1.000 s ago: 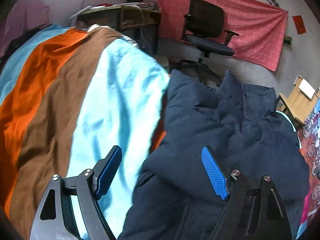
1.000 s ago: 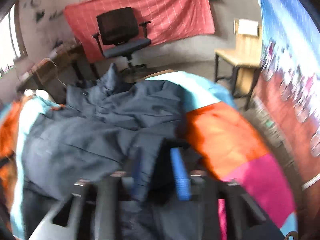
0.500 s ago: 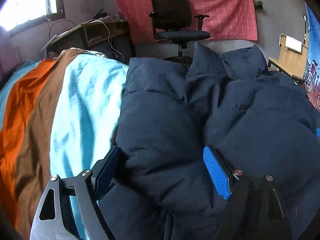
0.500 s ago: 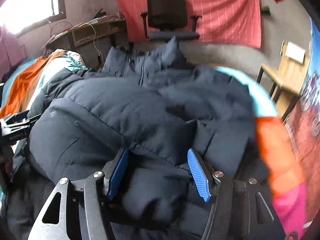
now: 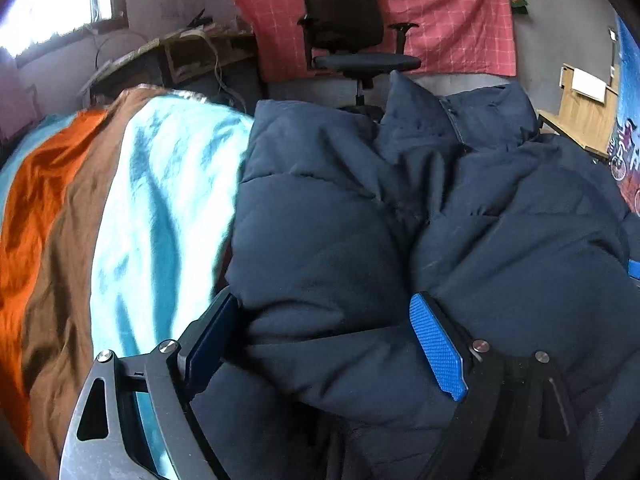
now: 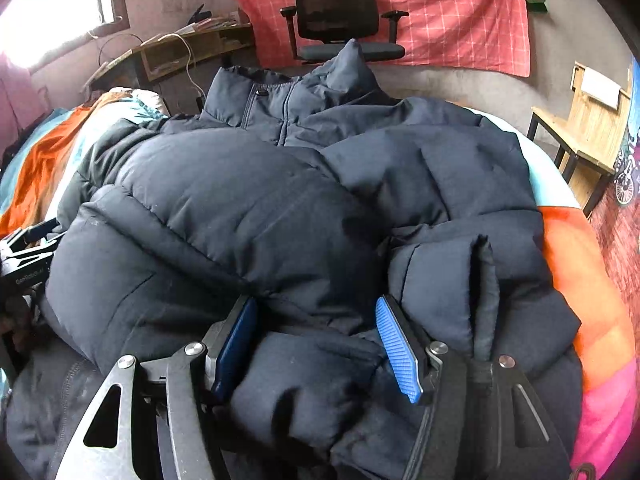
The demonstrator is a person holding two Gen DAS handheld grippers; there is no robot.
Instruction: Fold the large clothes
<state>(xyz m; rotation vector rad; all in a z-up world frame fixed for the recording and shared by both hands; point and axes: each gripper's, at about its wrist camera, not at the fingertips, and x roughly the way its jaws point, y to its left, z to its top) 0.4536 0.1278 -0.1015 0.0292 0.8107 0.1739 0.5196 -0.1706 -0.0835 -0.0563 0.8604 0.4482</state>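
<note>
The navy puffer jacket (image 6: 256,200) filled the middle of both frames, lying on the striped bedspread (image 5: 132,216) with collar up top. Looked like mid-fold: sleeves brought in, bottom bunched up. Left gripper (image 5: 324,344) had its jaws wide apart with a fat roll of jacket between them, right gripper (image 6: 316,344) the same, neither really pinching. Next move I'd guess was squeezing both shut and carrying the hem toward the collar. Behind: office chair (image 6: 340,16) top center, red cloth (image 6: 460,8) on the wall, desk (image 5: 180,60) upper left, wooden stand (image 6: 584,120) right
</note>
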